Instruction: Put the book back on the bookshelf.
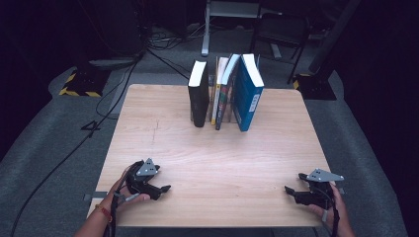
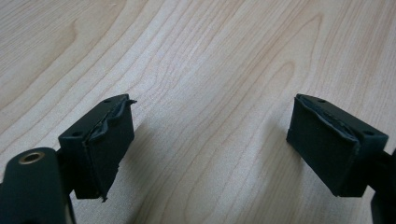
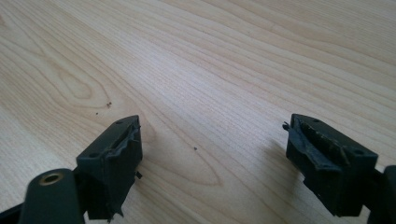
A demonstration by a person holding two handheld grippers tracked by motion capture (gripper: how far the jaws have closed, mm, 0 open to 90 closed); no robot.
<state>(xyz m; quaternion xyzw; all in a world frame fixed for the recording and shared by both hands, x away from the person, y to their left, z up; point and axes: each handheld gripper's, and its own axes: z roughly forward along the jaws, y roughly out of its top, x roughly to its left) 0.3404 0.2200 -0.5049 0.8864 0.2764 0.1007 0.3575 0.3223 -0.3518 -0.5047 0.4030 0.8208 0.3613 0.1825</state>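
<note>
Low over the table (image 1: 212, 148), left gripper (image 1: 160, 189) and right gripper (image 1: 292, 190), jaws wide apart, empty.

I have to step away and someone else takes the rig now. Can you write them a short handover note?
Left claw: open, nothing between its jaws, low over the near left of the table.
Right claw: open, nothing held, low over the near right.
Things: a row of upright books at the far edge, with a black book at the left end, thin books in the middle and a blue book leaning at the right end.
Done: nothing that shows; neither claw touches a book.
Left: likely reaching forward to the books; both claws are well short of them.
</note>
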